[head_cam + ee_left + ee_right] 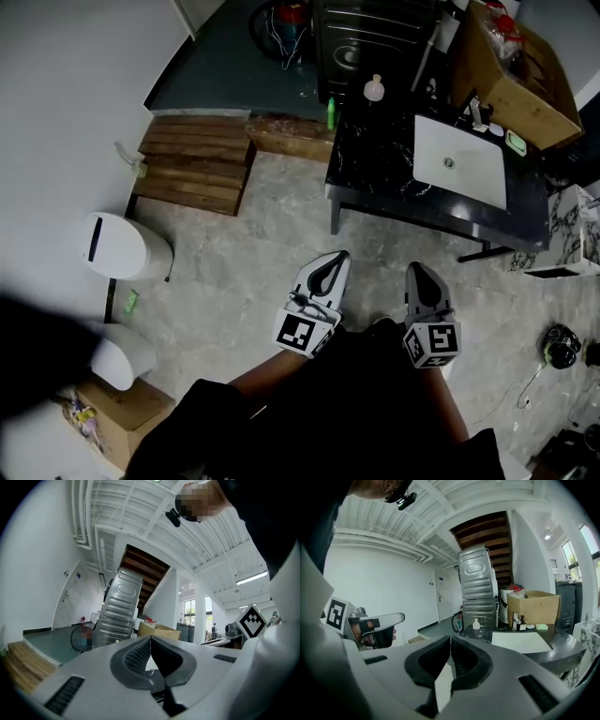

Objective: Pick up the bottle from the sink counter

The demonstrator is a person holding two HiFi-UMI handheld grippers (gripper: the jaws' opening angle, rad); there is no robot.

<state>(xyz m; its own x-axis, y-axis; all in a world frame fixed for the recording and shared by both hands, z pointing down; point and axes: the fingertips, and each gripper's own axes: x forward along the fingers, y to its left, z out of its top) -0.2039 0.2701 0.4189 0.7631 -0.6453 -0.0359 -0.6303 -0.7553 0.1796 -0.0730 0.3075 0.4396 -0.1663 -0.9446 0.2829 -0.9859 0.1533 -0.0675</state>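
A small pale bottle [374, 89] with a round cap stands at the far left corner of the black sink counter [375, 164]; the right gripper view shows the same bottle [476, 624] in front of the stacked metal machines. My left gripper [339, 256] is held close to my body, well short of the counter, jaws shut and empty. Beside it my right gripper [416, 269] is shut too, with nothing between its tips. Both tips meet in their own views: left gripper [150, 639], right gripper [450, 638].
A white basin [461, 159] is set into the counter, with a tap and small items behind it. A cardboard box [511, 75] sits at the back right. A wooden pallet [192, 161] and white toilet [122, 246] stand at left. Grey tiled floor lies between me and the counter.
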